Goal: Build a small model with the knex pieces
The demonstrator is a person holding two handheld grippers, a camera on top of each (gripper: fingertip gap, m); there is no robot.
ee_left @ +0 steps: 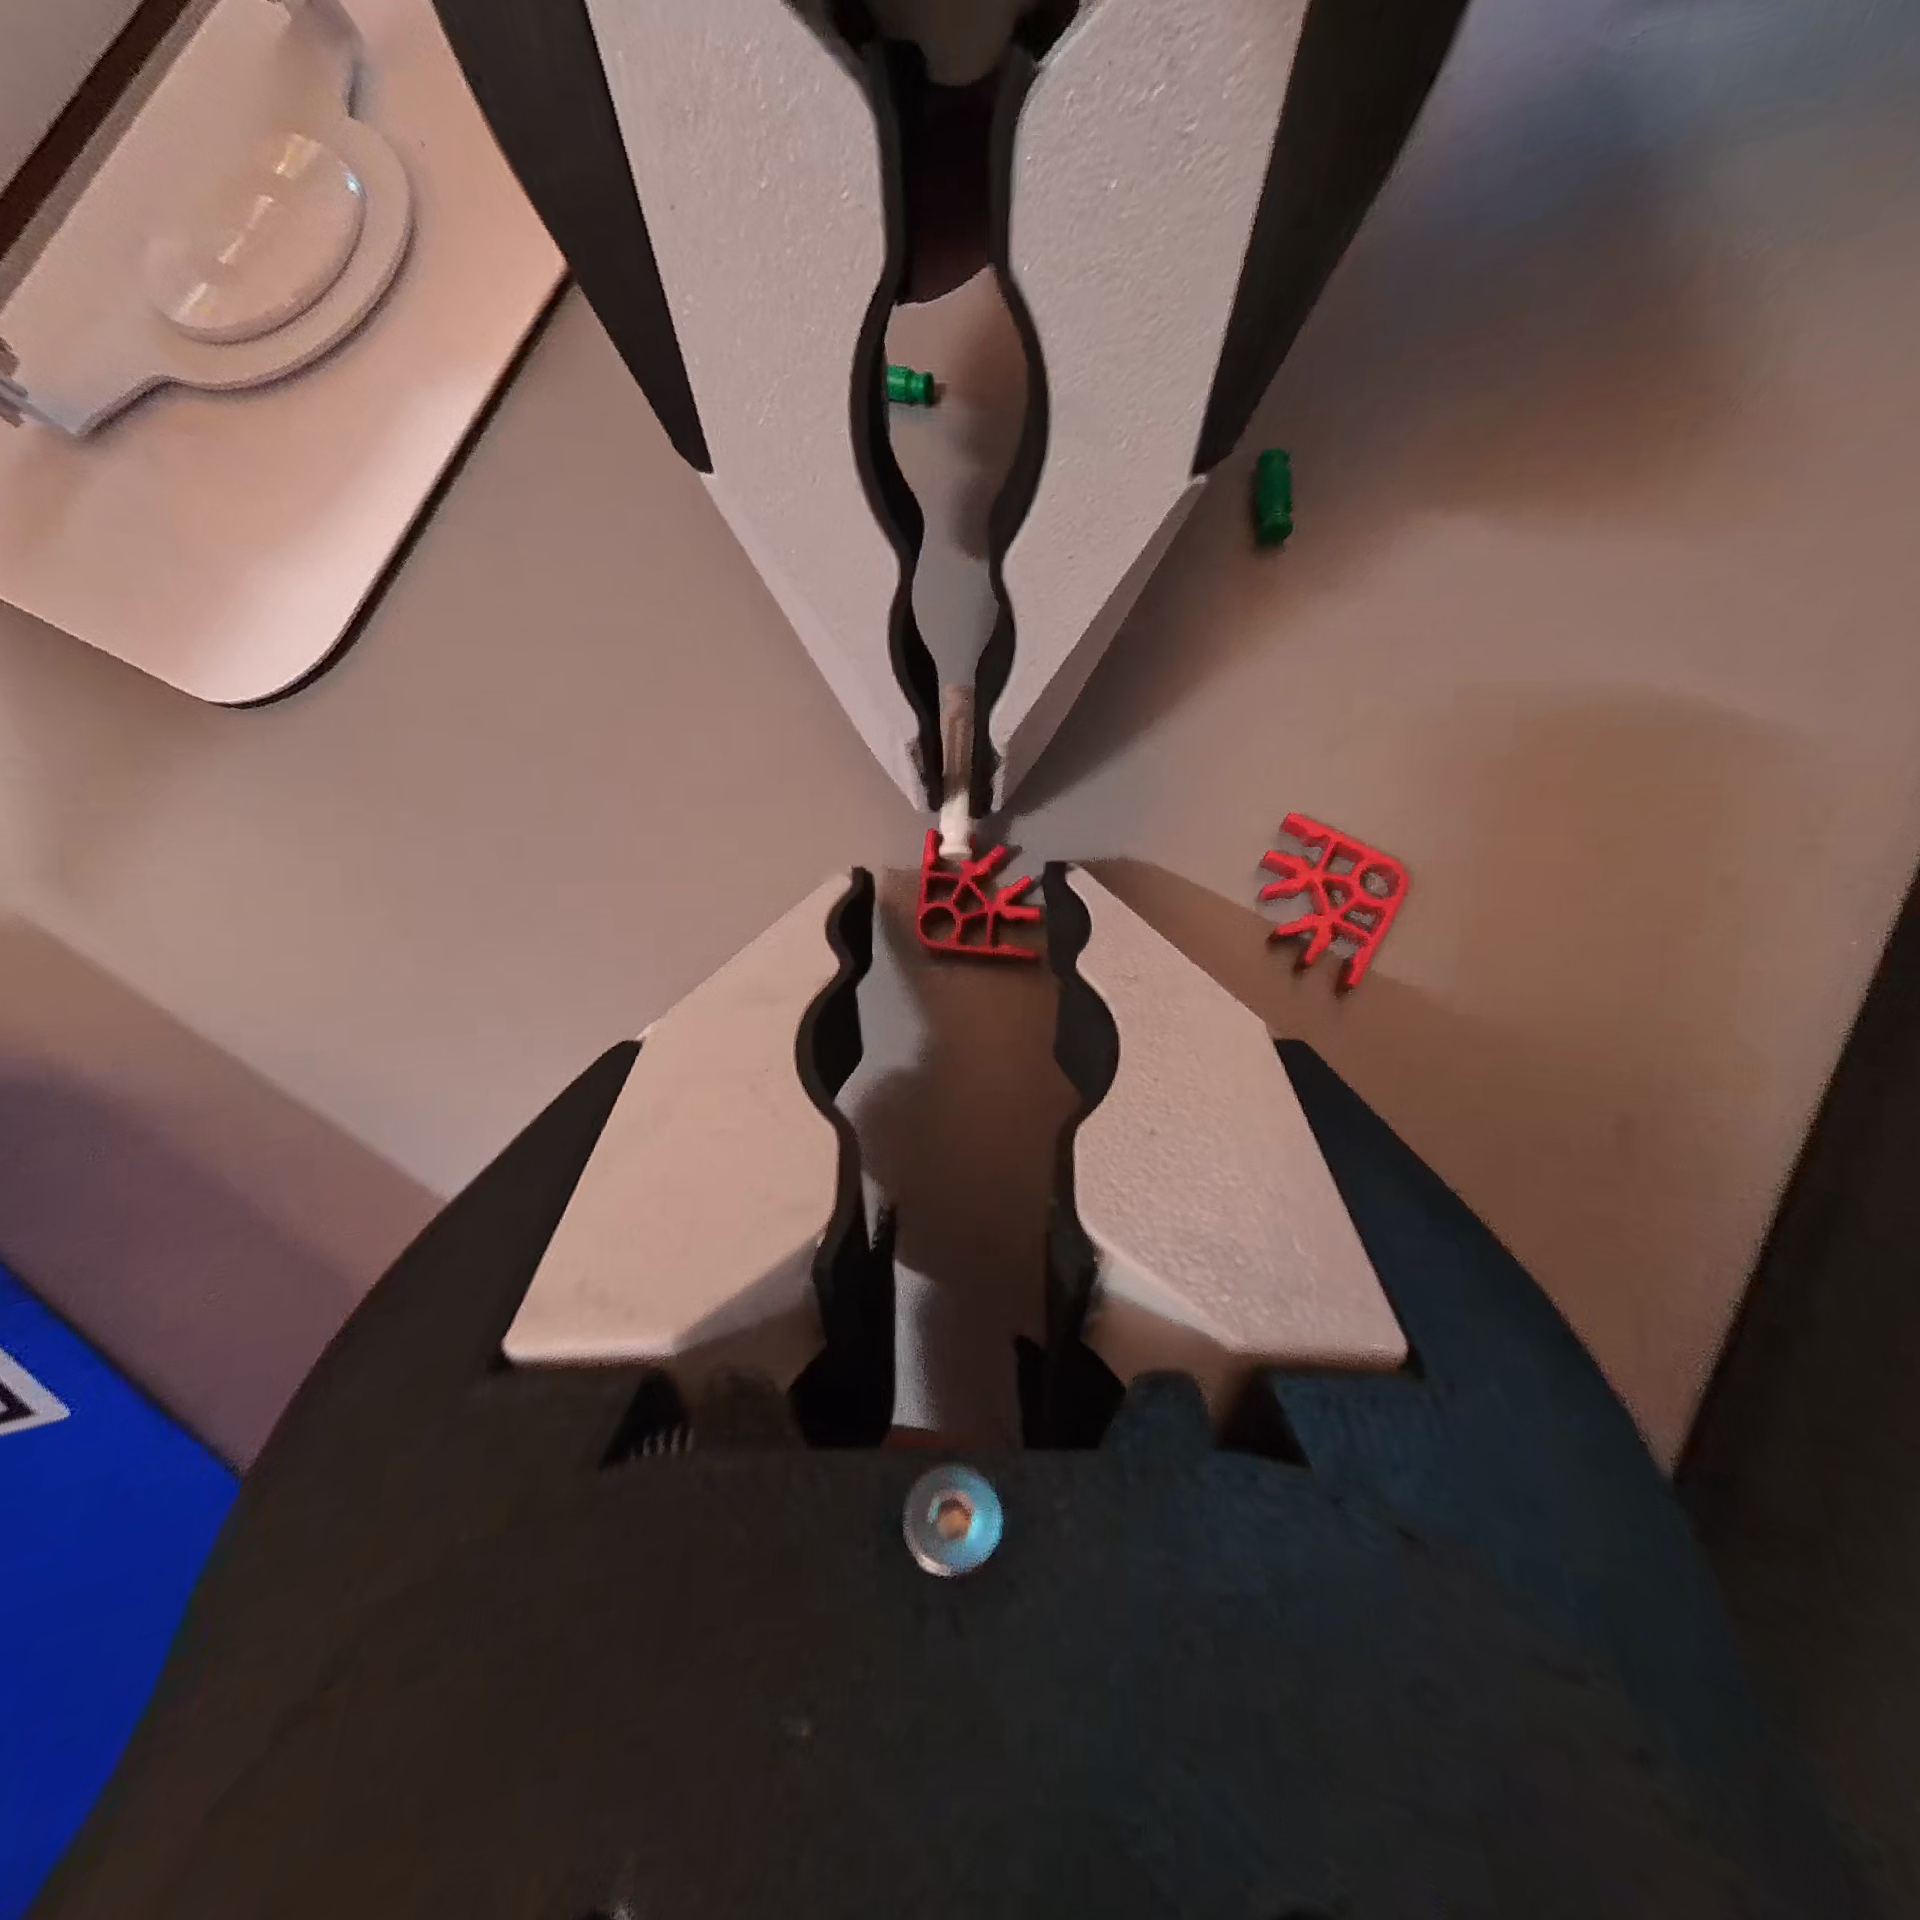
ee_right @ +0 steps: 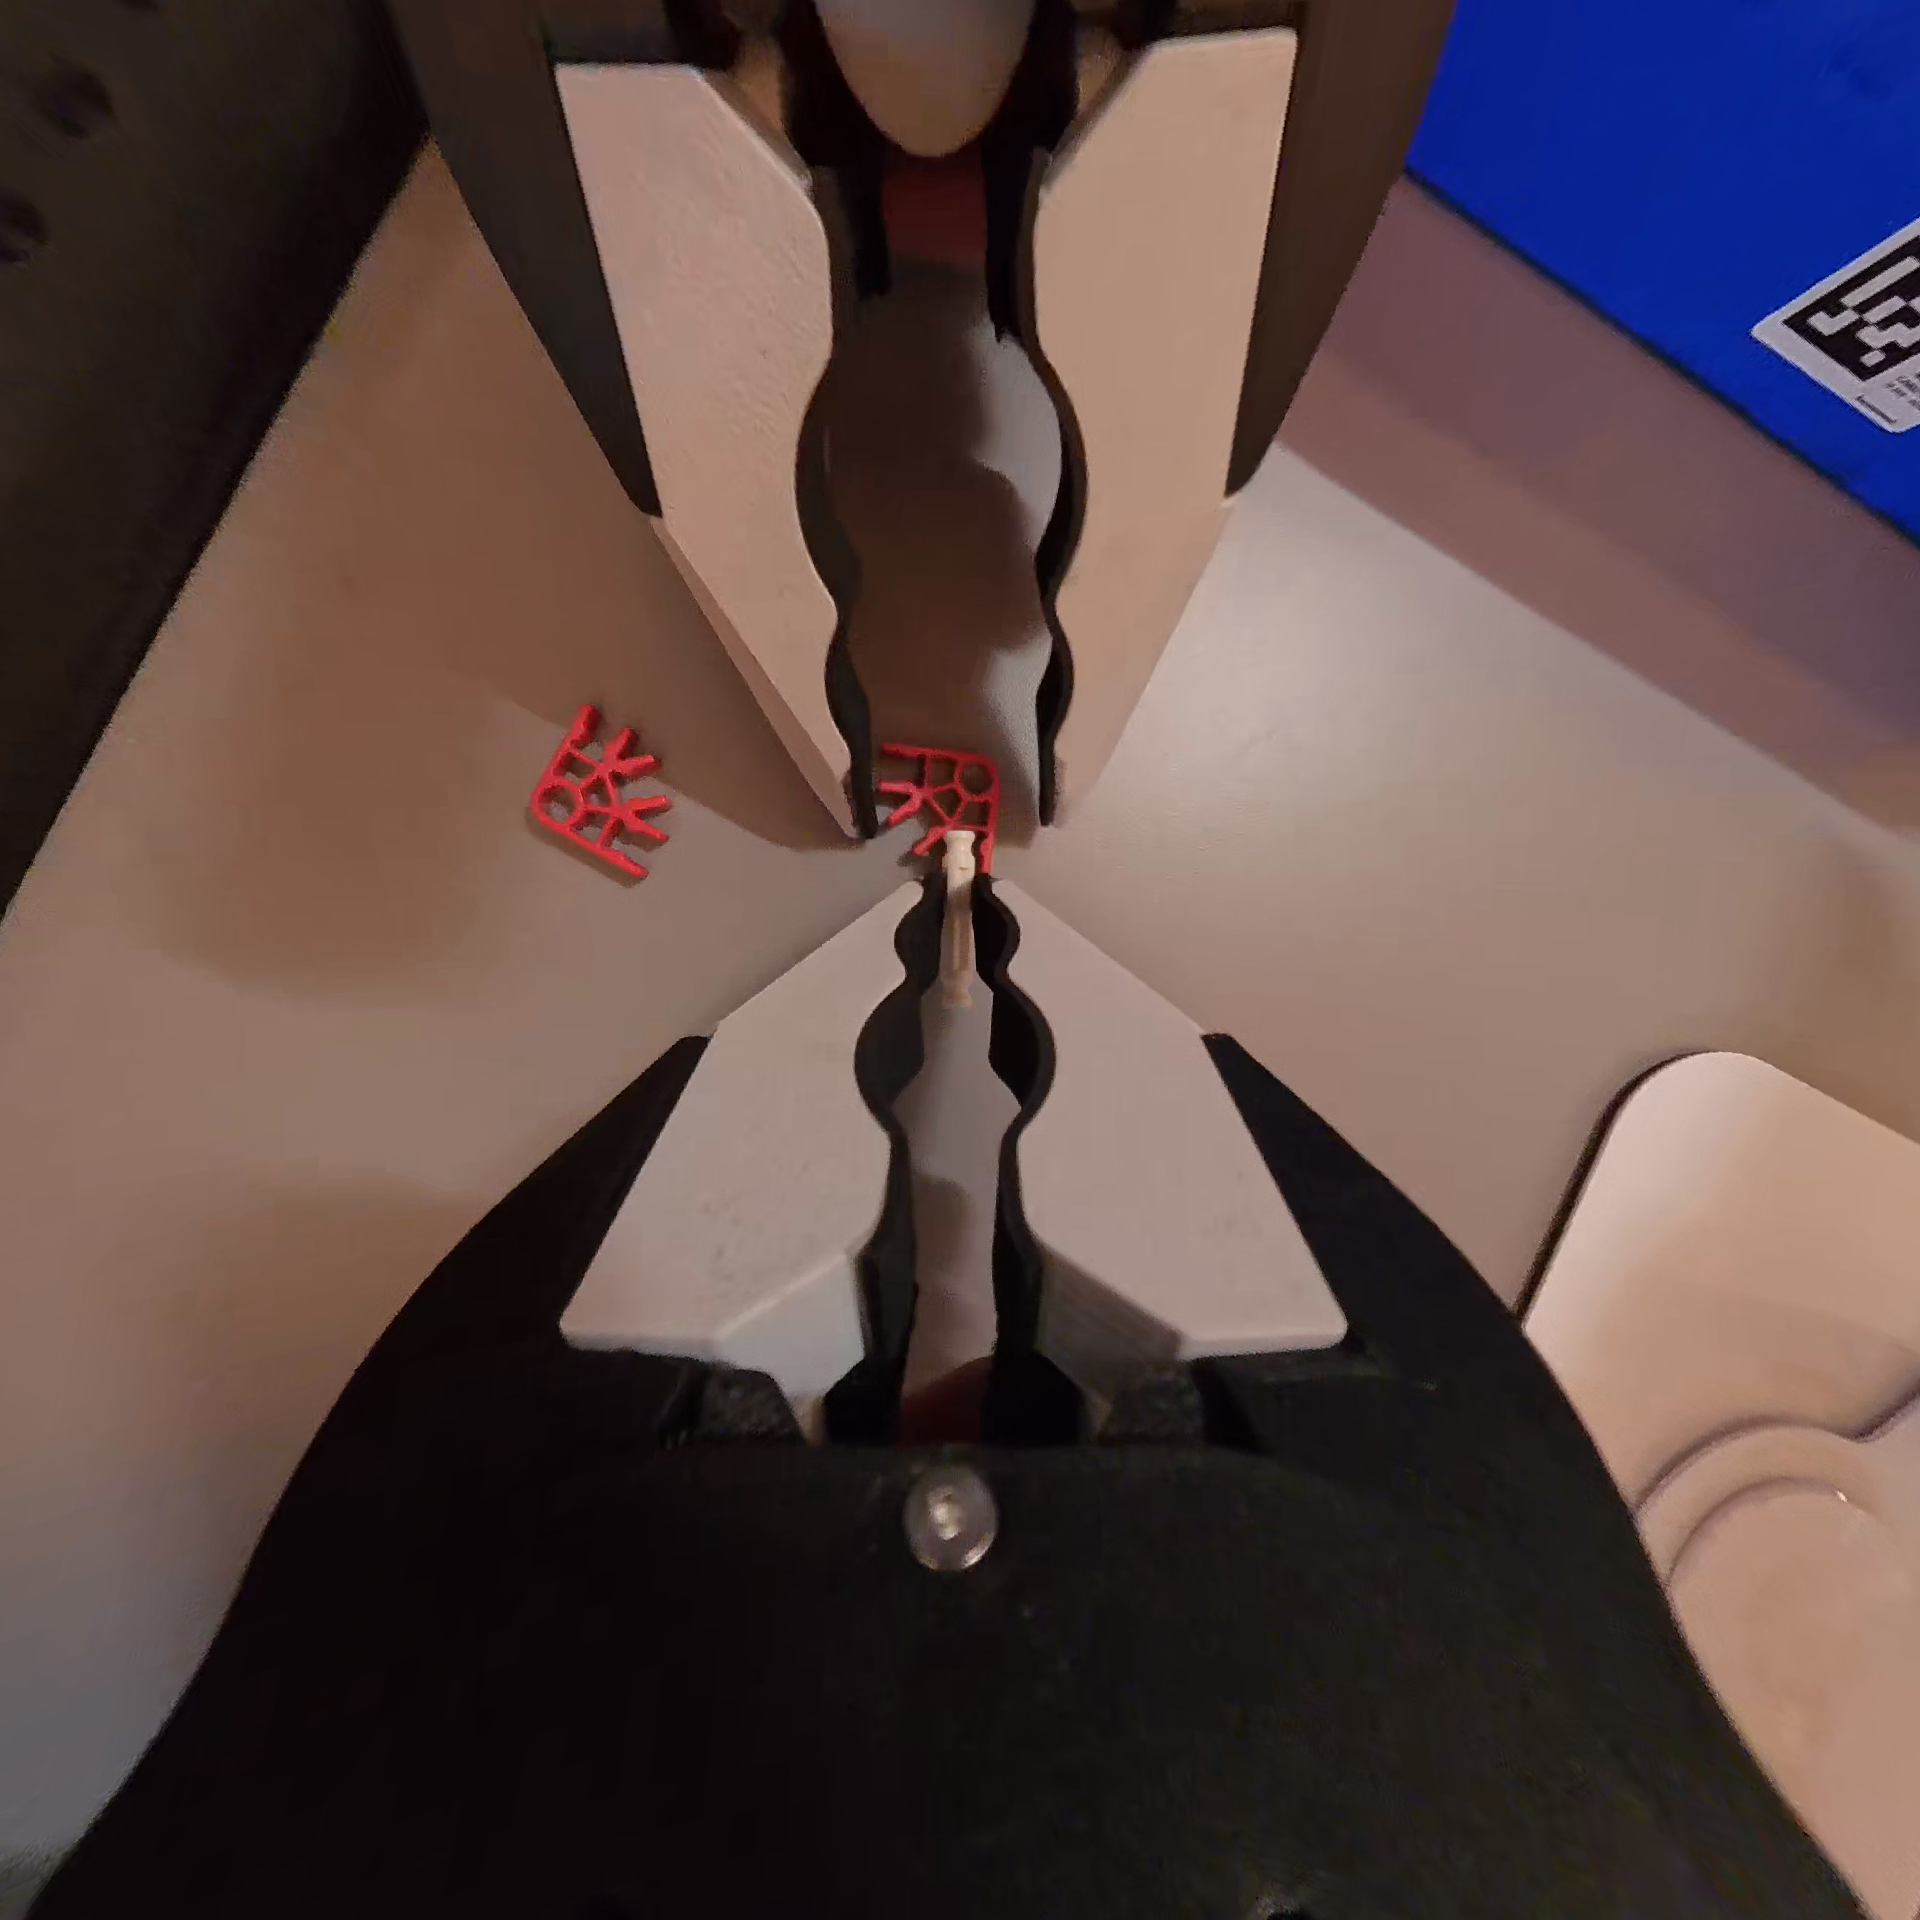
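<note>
While tip to tip, right gripper fingers pinching white rod, left gripper fingers apart around red connector.

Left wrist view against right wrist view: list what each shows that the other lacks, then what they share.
Only the left wrist view: two green pegs and a clear dome on a grey board.
Only the right wrist view: a code sticker in full on the blue box.
Both: the right gripper shut on a white rod, the left gripper open around a red connector, and a loose red connector.
</note>
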